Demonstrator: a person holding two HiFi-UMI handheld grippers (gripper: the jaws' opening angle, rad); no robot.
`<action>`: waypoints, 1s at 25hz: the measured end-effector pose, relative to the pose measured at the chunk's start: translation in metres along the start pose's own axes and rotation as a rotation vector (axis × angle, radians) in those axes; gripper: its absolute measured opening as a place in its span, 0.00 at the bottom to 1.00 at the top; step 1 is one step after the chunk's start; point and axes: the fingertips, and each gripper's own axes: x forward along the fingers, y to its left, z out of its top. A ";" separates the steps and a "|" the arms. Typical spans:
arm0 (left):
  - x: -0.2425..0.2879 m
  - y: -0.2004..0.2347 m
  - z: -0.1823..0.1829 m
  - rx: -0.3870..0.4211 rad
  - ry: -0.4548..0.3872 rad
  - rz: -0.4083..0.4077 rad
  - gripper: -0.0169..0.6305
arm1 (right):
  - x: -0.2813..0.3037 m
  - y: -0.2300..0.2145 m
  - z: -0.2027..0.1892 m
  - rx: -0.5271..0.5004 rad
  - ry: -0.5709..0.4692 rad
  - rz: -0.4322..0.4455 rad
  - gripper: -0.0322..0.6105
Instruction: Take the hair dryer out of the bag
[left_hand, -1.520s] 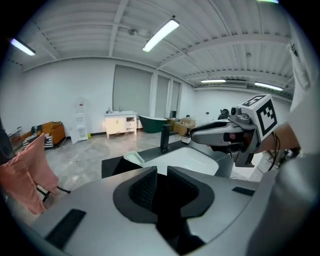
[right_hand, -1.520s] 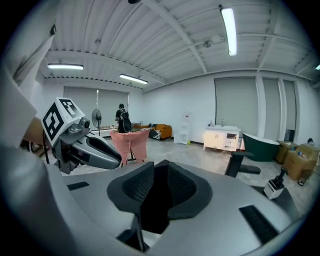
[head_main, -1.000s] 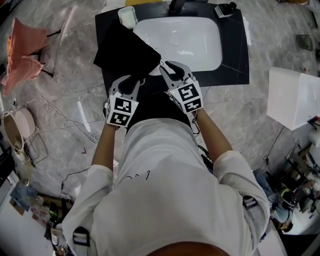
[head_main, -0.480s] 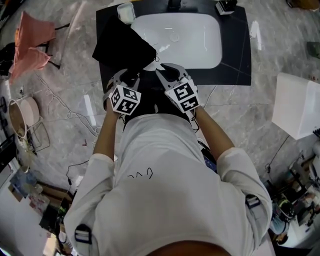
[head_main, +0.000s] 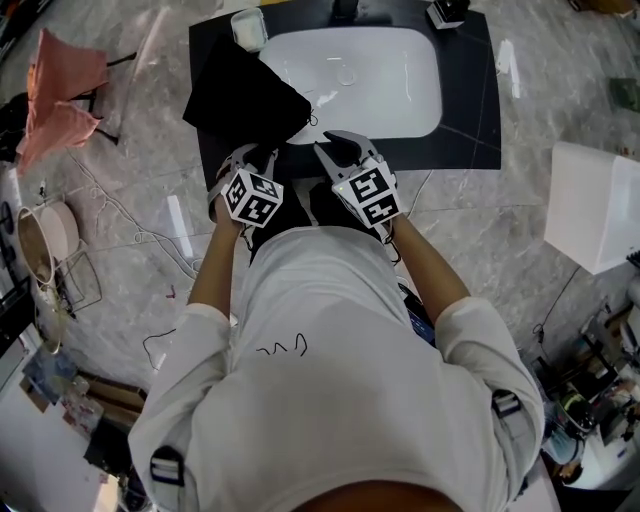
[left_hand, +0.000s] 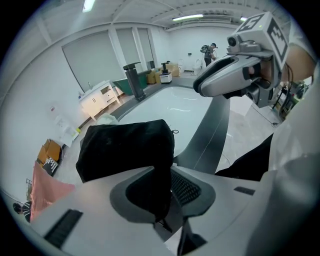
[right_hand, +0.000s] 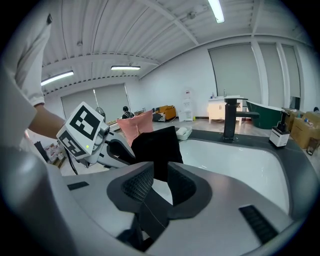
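**Left gripper pinches the bag's near edge, right gripper open beside it**

In the head view, the black drawstring bag lies at the upper left of the frame, on the dark countertop, with one corner reaching over the rim of the white sink. The hair dryer itself shows in no view. Judging from the bag's full, rounded shape, it is probably inside.

The left gripper sits at the bag's lower edge. In the left gripper view its jaws are closed on a fold of the black cloth, which runs down between the pads. The right gripper is just to the right, at the bag's lower right corner. In the right gripper view its pads stand apart, with a strip of the bag between them and white sink showing through the gap, so it grips nothing yet.

The bag stretches away from both grippers toward the upper left of the head view, its long axis on that diagonal. A small cord loop sits at the corner nearest the right gripper, so the mouth likely lies on that side. With the left gripper anchoring the cloth, the right one is better placed to work the opening, and it would need to reach up and left, along the bag's length.
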 end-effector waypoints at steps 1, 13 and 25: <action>0.000 0.001 0.000 -0.004 -0.003 -0.013 0.17 | 0.001 0.000 0.000 0.002 0.001 -0.005 0.18; -0.014 0.039 0.028 -0.099 -0.139 -0.117 0.08 | 0.021 0.006 0.010 0.049 0.025 -0.065 0.18; -0.021 0.095 0.036 -0.185 -0.211 -0.137 0.08 | 0.049 0.021 0.023 0.059 0.047 -0.074 0.18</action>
